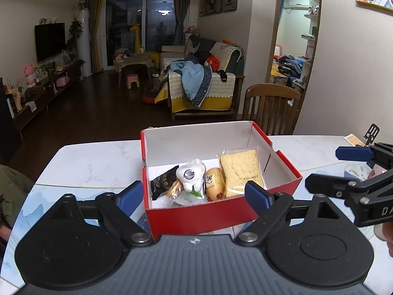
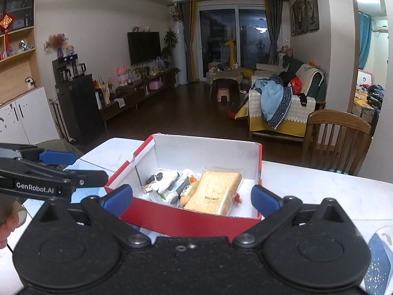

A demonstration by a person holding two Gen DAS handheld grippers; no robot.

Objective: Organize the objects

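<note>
A red cardboard box (image 1: 196,216) with a white inside sits on the marble table, also in the right wrist view (image 2: 194,221). In it lie a wrapped slice of bread (image 1: 240,172) (image 2: 213,191), a white plush toy (image 1: 190,175) (image 2: 163,180), a sausage (image 1: 213,184), and a black packet (image 1: 162,183). My left gripper (image 1: 194,194) is open and empty, just before the box's near wall. My right gripper (image 2: 191,196) is open and empty at the box's near wall; it shows at the right in the left wrist view (image 1: 343,169).
The white marble table (image 1: 93,164) carries the box; its far edge drops to dark floor. A wooden chair (image 2: 336,140) stands behind the table at the right. A glass (image 1: 356,172) and a small card (image 1: 353,140) lie at the right.
</note>
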